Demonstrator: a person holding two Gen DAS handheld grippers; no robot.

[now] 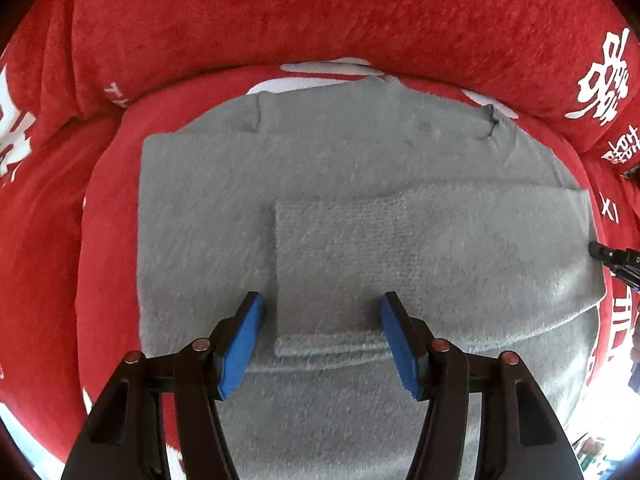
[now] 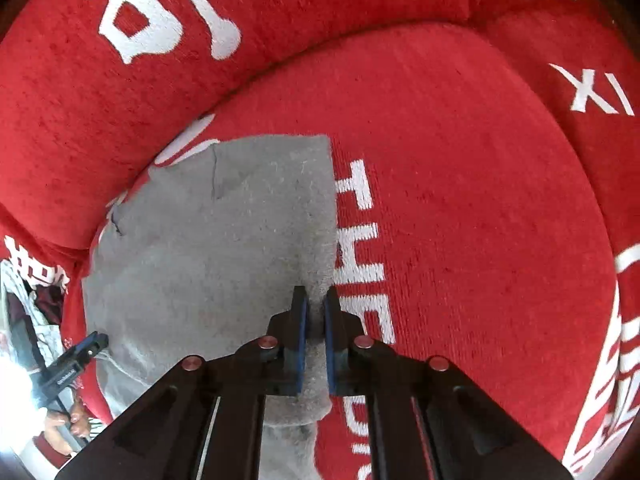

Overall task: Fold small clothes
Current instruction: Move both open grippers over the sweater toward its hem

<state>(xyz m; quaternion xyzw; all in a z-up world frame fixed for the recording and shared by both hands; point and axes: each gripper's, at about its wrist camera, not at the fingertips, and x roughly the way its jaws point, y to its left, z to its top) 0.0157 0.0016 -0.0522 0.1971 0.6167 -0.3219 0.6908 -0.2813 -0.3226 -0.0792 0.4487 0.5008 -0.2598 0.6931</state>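
Note:
A small grey garment (image 1: 340, 184) lies spread on a red cushion, with a sleeve folded across its middle and a ribbed cuff (image 1: 340, 264) lying between my left fingers. My left gripper (image 1: 322, 312) is open just above the cuff, holding nothing. In the right wrist view the same grey garment (image 2: 224, 248) lies left of centre. My right gripper (image 2: 316, 312) is shut on the garment's right edge. The right gripper's tip also shows at the right edge of the left wrist view (image 1: 612, 258).
The red cushion (image 2: 460, 200) carries white letters and characters and has a raised padded rim (image 1: 320, 12) around the back and sides. The left gripper (image 2: 78, 356) and a hand show at the lower left of the right wrist view.

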